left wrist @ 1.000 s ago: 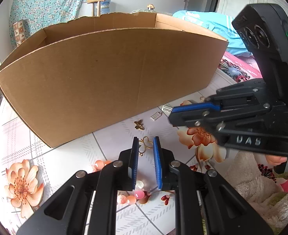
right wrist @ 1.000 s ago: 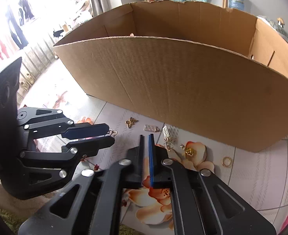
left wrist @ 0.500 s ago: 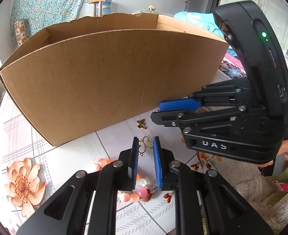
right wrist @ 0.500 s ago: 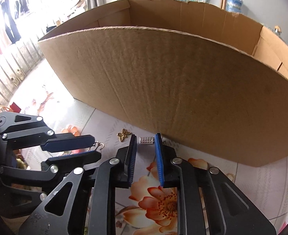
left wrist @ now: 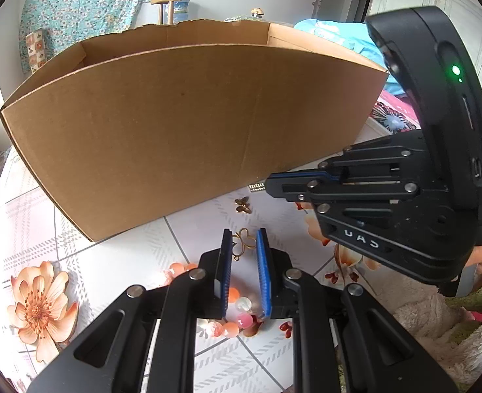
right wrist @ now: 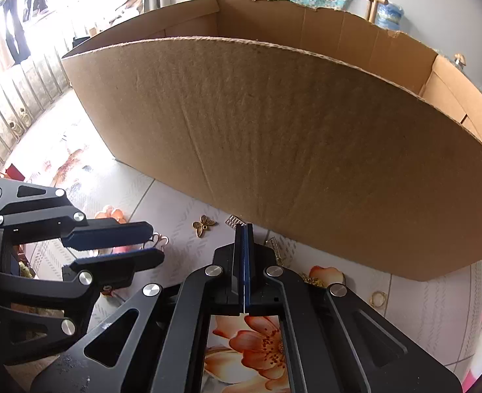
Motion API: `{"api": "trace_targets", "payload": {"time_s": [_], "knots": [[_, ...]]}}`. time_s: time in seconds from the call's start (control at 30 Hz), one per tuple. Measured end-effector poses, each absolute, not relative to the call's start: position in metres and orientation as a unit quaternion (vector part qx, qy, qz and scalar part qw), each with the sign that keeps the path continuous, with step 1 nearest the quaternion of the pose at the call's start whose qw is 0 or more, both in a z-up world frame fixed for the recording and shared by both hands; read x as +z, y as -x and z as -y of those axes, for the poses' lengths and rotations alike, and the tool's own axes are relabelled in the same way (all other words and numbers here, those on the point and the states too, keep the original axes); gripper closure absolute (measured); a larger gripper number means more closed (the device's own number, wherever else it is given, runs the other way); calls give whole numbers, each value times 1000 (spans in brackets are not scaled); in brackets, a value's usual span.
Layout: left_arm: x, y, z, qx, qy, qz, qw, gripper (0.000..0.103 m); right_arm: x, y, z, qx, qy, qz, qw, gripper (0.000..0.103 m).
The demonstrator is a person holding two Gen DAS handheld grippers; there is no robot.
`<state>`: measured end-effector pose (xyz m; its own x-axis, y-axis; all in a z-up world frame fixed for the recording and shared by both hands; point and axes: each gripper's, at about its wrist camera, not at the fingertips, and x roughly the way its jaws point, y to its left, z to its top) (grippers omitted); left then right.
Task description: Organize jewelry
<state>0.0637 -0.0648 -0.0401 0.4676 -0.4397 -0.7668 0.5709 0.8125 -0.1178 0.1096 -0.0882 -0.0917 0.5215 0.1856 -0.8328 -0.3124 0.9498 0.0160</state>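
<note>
A cardboard box (left wrist: 182, 124) stands on the worktop (left wrist: 116, 262), filling the far side. Near its front wall lie small pieces: a butterfly charm (left wrist: 243, 204), and right of it a ridged clasp (left wrist: 255, 188) just beside the box. Nearer lies an open-wire butterfly (left wrist: 243, 243), and nearer again a bead bracelet (left wrist: 237, 314). Far right, near the box's front wall, lies a small ring (right wrist: 378, 297).

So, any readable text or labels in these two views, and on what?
"UAC", roughly: pale letters on the side of the black right gripper, seen upside down in the left wrist view; last letter uncertain.
Brown cardboard box: no print visible.
Nothing else legible.
</note>
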Motion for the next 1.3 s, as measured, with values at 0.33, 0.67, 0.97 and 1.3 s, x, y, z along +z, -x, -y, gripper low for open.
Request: {"api": "trace_targets", "payload": {"time_s": [0.33,0.67,0.97,1.3], "knots": [[-40,-64,66,-297,-78,-423,853,89,-97,-92,104,147,32,-497,855,103],[-40,-64,67,-295,-79,-421,854,89,-88,-95,104,151,17,-477,866,97],[-40,-62,65,-291,-75,-420,856,89,-105,-103,88,162,50,-468,868,87],[-42,-64,65,-288,-70,-422,857,89,-105,-115,56,153,103,-483,856,100]]}}
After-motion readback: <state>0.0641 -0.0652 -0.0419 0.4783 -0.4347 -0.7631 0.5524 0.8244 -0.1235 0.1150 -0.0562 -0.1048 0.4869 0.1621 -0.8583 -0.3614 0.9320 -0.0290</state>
